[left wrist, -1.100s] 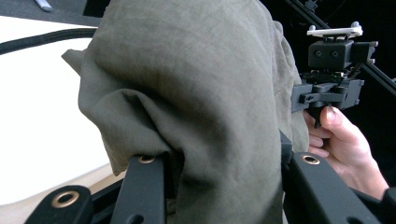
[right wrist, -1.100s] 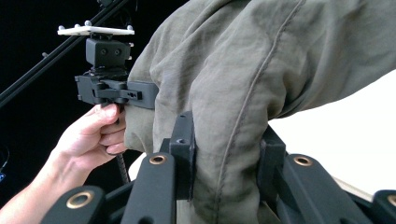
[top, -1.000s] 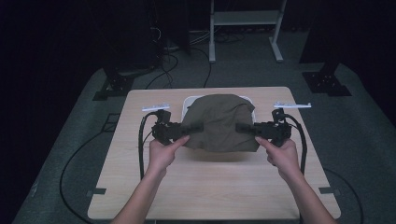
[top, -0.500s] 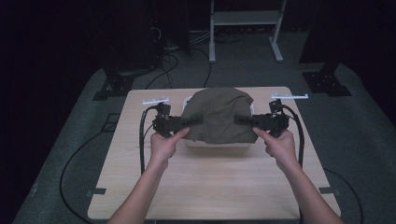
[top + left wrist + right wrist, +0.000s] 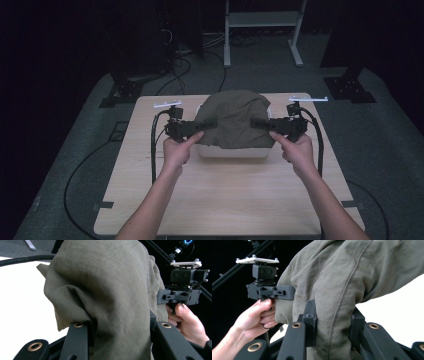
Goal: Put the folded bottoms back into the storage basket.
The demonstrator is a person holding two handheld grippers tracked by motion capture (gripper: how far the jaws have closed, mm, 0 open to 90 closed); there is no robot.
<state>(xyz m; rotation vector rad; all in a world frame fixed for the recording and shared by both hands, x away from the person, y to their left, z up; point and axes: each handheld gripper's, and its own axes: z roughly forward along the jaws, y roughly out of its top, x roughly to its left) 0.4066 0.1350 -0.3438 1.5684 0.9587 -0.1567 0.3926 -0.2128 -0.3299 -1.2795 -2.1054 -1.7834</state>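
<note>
Item: olive-green cloth garment (image 5: 234, 119), lifted between two hand-held grippers over the far half of the desk (image 5: 225, 195), midway between its left and right edges, above a white tray-like object (image 5: 235, 151) whose near rim shows below the hem. Left gripper (image 5: 202, 125): jaws pinching a bunched fold at the garment's left side, fabric wedged between them in the left gripper view. Right gripper (image 5: 257, 123): jaws likewise clamped on a thick fold carrying a stitched seam, per the right gripper view. Step in hand, by judgement: raising or spreading the garment. Handling advice: keep both grips level and move the hands together, drawing apart gently so the fabric opens without slipping from either pinch; watch that the hanging lower edge does not drag the white object. Appearance: matte woven fabric, linen-like, softly creased, heavy drape, domed at top, folds gathered towards each grip; type of garment cannot be told.
</note>
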